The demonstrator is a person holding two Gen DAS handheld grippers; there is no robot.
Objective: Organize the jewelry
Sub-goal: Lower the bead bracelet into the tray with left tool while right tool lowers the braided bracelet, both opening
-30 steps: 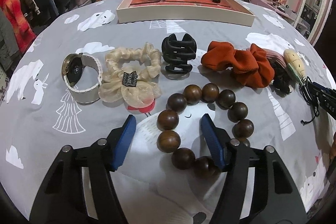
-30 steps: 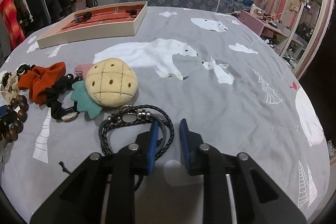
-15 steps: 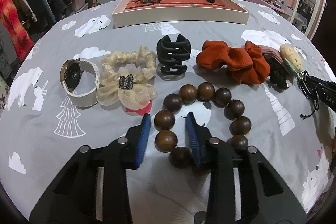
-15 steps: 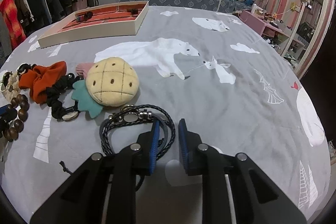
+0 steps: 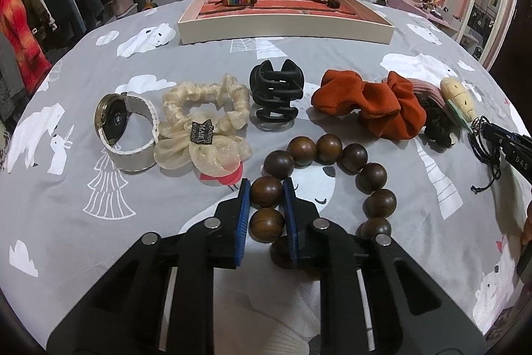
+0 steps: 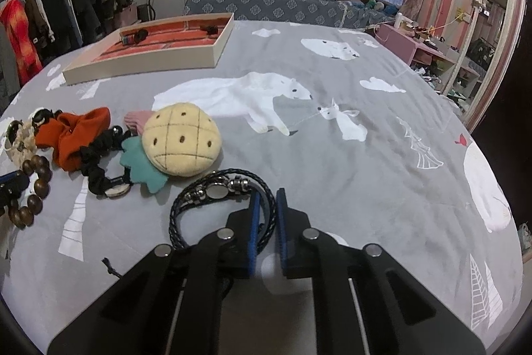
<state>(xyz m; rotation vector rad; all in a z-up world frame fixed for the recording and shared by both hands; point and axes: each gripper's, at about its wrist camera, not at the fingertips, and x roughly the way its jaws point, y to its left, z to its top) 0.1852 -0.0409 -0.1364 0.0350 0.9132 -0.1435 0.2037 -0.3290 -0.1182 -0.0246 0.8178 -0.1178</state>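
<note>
Left wrist view: wooden bead bracelet [image 5: 327, 185] lies on the grey bedspread [image 5: 66, 205]; my left gripper [image 5: 267, 192] has just been closing, pads now clamped on its near-left beads. Just beyond: cream scrunchie [image 5: 206, 122], black claw clip [image 5: 276, 95], orange scrunchie [image 5: 372, 105]. Tray [image 5: 286, 30] far ahead. My right gripper [image 6: 266, 205] pinches the braided cord bracelet [image 6: 219, 198], plush pineapple [image 6: 181, 143] just beyond-left.

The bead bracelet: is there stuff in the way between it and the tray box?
Yes. The wooden bead bracelet, pinched by the left hand-held gripper, has the black hair claw lying between it and the tray. Lifted over, nothing else visibly blocks it.
</note>
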